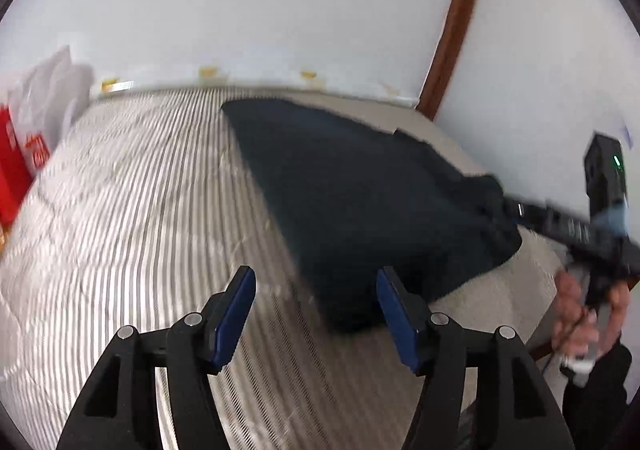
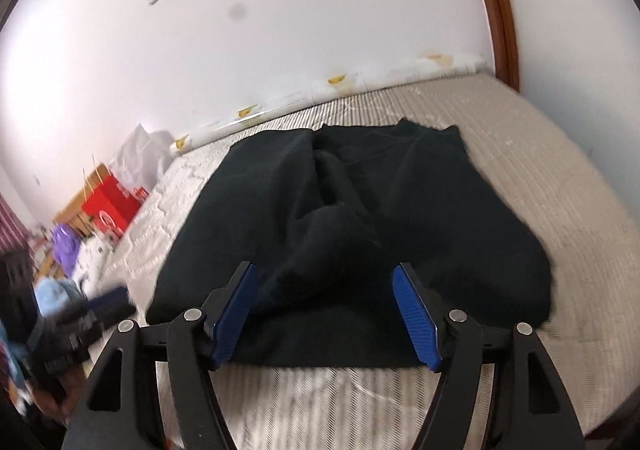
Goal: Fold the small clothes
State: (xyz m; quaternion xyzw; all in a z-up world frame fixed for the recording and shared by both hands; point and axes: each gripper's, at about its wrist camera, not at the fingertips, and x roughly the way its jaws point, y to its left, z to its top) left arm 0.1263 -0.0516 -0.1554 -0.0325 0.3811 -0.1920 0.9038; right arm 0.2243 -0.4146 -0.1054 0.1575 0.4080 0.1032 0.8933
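Note:
A dark navy garment [image 1: 360, 201] lies spread on a striped bed cover [image 1: 140, 189]. In the right wrist view the garment [image 2: 352, 234] shows a raised fold down its middle. My left gripper [image 1: 316, 314] is open and empty, hovering just above the garment's near left corner. My right gripper [image 2: 324, 314] is open and empty, above the garment's near edge. The right gripper also shows in the left wrist view [image 1: 516, 209] at the garment's far right edge, blurred, held by a hand. The left gripper shows blurred at the lower left of the right wrist view [image 2: 104, 302].
The bed meets a white wall [image 1: 280, 9] at the back, with a brown door frame [image 1: 452, 29] at the right. A red box [image 2: 112, 205] and white bags [image 1: 52, 89] stand beyond the bed's left side, amid clutter [image 2: 64, 246].

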